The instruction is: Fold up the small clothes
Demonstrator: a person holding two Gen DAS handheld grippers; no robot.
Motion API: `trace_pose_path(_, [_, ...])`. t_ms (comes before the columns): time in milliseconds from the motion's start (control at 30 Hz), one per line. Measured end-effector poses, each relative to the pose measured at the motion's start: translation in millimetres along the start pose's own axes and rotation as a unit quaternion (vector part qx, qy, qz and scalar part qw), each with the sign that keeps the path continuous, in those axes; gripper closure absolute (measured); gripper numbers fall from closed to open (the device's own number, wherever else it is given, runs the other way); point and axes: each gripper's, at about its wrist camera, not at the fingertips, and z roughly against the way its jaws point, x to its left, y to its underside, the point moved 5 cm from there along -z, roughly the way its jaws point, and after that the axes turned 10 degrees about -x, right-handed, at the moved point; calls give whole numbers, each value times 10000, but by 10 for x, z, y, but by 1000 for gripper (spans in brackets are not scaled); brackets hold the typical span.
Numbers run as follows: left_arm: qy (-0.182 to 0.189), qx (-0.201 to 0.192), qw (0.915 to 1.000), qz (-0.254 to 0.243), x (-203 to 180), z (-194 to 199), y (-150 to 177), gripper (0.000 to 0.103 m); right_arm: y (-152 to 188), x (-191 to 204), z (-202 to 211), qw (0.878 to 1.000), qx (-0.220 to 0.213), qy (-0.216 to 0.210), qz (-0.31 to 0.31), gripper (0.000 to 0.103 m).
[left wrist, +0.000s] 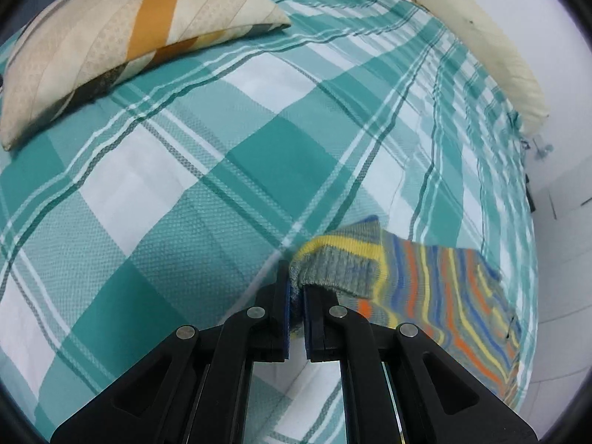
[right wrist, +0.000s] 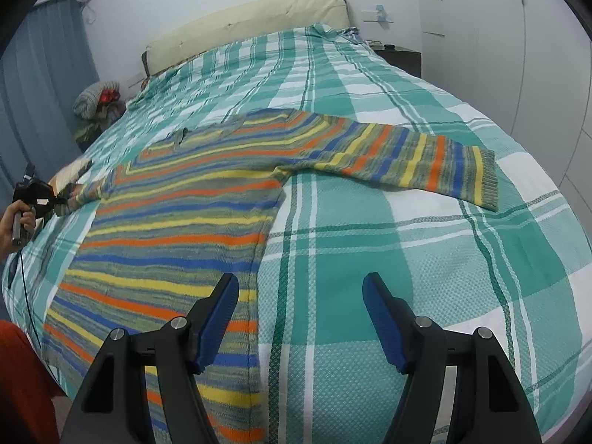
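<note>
A small striped knit sweater (right wrist: 177, 222) in orange, yellow, blue and grey lies flat on the teal plaid bed. Its right sleeve (right wrist: 414, 162) stretches out to the right. My left gripper (left wrist: 296, 288) is shut on the grey ribbed cuff (left wrist: 333, 266) of the other sleeve, held just above the bed; it also shows in the right wrist view (right wrist: 55, 199) at the sweater's far left. My right gripper (right wrist: 300, 296) is open and empty, hovering over the sweater's right side edge near the hem.
The teal plaid bedspread (right wrist: 444, 259) covers the bed. A cream patterned pillow (left wrist: 111, 48) lies at the far left. A cream headboard (right wrist: 240, 26) backs the bed. A dark nightstand (right wrist: 403, 55) and a bundle of clothes (right wrist: 96, 100) flank it.
</note>
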Motion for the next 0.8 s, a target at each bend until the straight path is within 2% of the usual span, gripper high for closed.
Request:
trace_pose_path(67, [150,70,9997,202,33,44,-21,100,14,18,-18,10000,34,-7,39,34])
trace_pose_path(167, [680,56,9934,922,126,143,-145,100,20,12,-36,10000,57,-6,35,34])
trace_pose_path(200, [522,-8,9942,944,201,128,-190,98,20,9,-38,10000,54,-3,28,34])
trace_pose_path(267, [114,177,9938,1087,371,-21,-174,92,22,4,-55,10000,67,9,25,34])
trace_pose_path(300, [64,389,9917,1228,458,-95,-120,87,22,6,-65,10000,81,11,18,34])
trace_pose_path(333, [175,515,9895,1341,510,-129,-73,75,22,11,-69,10000,86,12,7,34])
trace_pose_path(367, [377,492,9875,1451,556,-116,-33,69,22,16,-70,10000,88,6,0,34])
trace_pose_path(433, [721,247,9846,1571,607,-2,50,39,25,32,-62,10000,77,8,32,34])
trace_pose_path(500, [932,125,9856,1408,576,80,136,30,26,46,-59,9999,69,23,87,34])
trace_pose_path(567, [893,109,9901,1074,481,95,211,30,38,55,-78,9999,100,20,116,34])
trace_pose_path(600, [857,120,9917,946,450,101,231,30,43,60,-89,9999,121,19,121,34])
trace_pose_path(667, [743,164,9950,655,333,88,286,42,57,76,-112,9998,159,12,135,34])
trace_pose_path(700, [713,260,9959,495,256,66,318,87,62,89,-118,9997,166,3,150,34])
trace_pose_path(733, [641,463,9962,351,231,25,359,102,67,108,-118,9997,164,12,200,34])
trace_pose_path(767, [404,484,9978,209,217,12,378,102,70,120,-115,9996,158,26,230,34])
trace_pose_path(800, [93,333,9994,24,213,50,367,102,69,131,-109,9995,141,53,273,34])
